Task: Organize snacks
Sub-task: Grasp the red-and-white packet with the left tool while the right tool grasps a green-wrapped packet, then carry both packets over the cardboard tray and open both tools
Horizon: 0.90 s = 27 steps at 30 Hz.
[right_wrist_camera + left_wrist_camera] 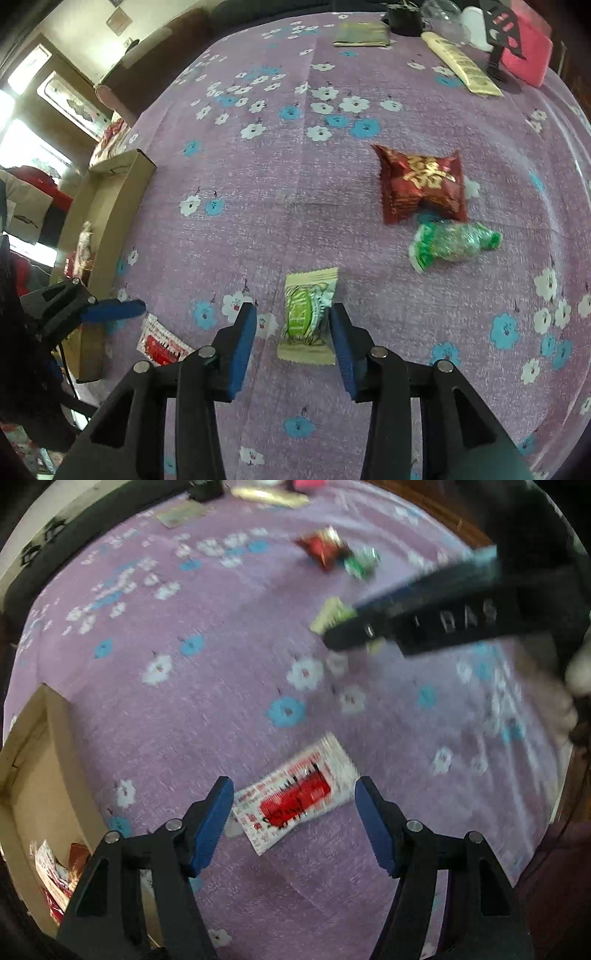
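The left gripper point(294, 814) stands wide open, holding nothing, with the red-and-white printed foil sachet point(295, 794) lying between its fingertips on the bench point(221, 686). The right gripper point(293, 338) is partly open and empty; the cream-and-green wrapped candy point(308, 317) lies between its pads, apparently untouched. Beyond it to the right sit a dark red foil pillow packet point(421, 182) and a green-and-clear twisted sweet point(454, 245). The open cardboard box point(107, 206) stands off to the left. Flat wrappers could slide away (the cloth looks soft) if the pads close too high.
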Tool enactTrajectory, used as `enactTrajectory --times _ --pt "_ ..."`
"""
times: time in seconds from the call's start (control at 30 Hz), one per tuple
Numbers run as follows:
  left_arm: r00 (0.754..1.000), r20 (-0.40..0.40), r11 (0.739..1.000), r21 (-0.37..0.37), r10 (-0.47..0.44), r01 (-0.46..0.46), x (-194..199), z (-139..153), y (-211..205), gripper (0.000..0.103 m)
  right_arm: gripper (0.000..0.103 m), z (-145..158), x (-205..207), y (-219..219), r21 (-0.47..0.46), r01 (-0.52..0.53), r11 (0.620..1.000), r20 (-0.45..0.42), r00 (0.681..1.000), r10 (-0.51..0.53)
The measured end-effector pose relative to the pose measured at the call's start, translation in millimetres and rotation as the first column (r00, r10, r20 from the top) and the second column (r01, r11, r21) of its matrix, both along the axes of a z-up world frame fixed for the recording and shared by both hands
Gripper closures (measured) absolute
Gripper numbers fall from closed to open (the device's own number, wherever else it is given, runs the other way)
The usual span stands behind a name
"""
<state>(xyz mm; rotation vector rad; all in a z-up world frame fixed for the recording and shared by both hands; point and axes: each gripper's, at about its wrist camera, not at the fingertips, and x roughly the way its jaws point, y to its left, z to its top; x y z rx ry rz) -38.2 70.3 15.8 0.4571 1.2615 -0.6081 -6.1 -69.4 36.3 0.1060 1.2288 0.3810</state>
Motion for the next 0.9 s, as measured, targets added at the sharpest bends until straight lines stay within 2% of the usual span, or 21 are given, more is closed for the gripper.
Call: enactTrajectory --times 0.03,0.07,0.13,0.17,0.27,0.37,0.43,0.5,0.63,0.67,0.73,0.77,0.83,0.9 --pt "1.0 0.0 1.0 0.016 0.004 -0.004 -0.6 -1.7 -0.3 0.035 0.062 -0.6 0.2 3.0 -0.01 -0.007 1.0 0.003 1.0 0.007" --pt "1.0 -0.009 1.0 0.01 0.02 -0.02 -1.0 -1.8 1.4 0.042 0.063 -0.7 -0.4 5.7 -0.028 -0.008 1.0 0.008 1.0 0.009" --pt "0.996 -0.043 0.996 -0.05 0.074 -0.076 -0.8 1.2 9.9 0.058 0.081 -2.0 -1.4 9.3 -0.051 -0.009 0.999 0.012 1.0 0.01" --pt "0.994 -0.05 0.993 -0.062 0.096 -0.099 0.0 1.8 13.4 0.064 0.081 -2.1 -2.1 9.3 -0.05 -0.004 0.999 0.015 1.0 0.005" --pt "0.986 -0.053 0.981 -0.102 0.16 -0.165 3.3 5.2 22.2 0.063 0.082 -2.9 -4.6 6.3 -0.037 0.017 0.999 0.014 1.0 -0.016" --pt "0.976 -0.04 0.96 -0.176 0.216 -0.219 6.1 12.0 28.2 0.063 0.083 -3.8 -6.2 3.6 -0.019 0.029 0.999 0.002 1.0 -0.029" --pt "0.975 -0.037 0.959 -0.179 0.219 -0.222 6.9 11.7 26.4 0.059 0.083 -2.9 -10.5 2.2 -0.022 0.038 0.999 0.003 0.999 -0.038" --pt "0.975 -0.027 0.961 -0.168 0.22 -0.221 8.7 9.5 19.9 0.042 0.083 -3.2 -12.6 1.1 -0.022 0.045 0.999 0.001 0.999 -0.045" --pt "0.977 0.022 0.971 -0.118 0.213 -0.21 12.8 3.4 2.4 0.04 0.082 -2.4 -17.4 -2.1 -0.009 0.064 0.998 -0.006 0.998 -0.064" --pt "0.976 0.033 0.974 -0.088 0.213 -0.21 14.9 -2.1 -1.7 0.041 0.082 -1.6 -18.8 -2.9 -0.011 0.069 0.998 -0.003 0.998 -0.069" --pt "0.975 0.075 0.977 -0.069 0.208 -0.203 15.0 -0.2 -3.0 0.053 0.082 1.1 -22.2 -5.2 -0.007 0.08 0.997 0.004 0.997 -0.08" --pt "0.975 0.077 0.976 -0.065 0.21 -0.206 15.3 0.6 -2.9 0.069 0.082 3.3 -24.2 -6.5 -0.005 0.086 0.996 0.009 0.996 -0.086" --pt "0.97 0.025 0.962 -0.132 0.242 -0.237 18.5 6.7 6.3 0.071 0.082 8.8 -27.1 -8.9 -0.004 0.096 0.995 0.021 0.995 -0.096" --pt "0.96 0.029 0.949 -0.162 0.279 -0.271 19.9 13.4 16.5 0.071 0.082 14.1 -29.7 -9.5 -0.002 0.102 0.995 0.032 0.994 -0.102"
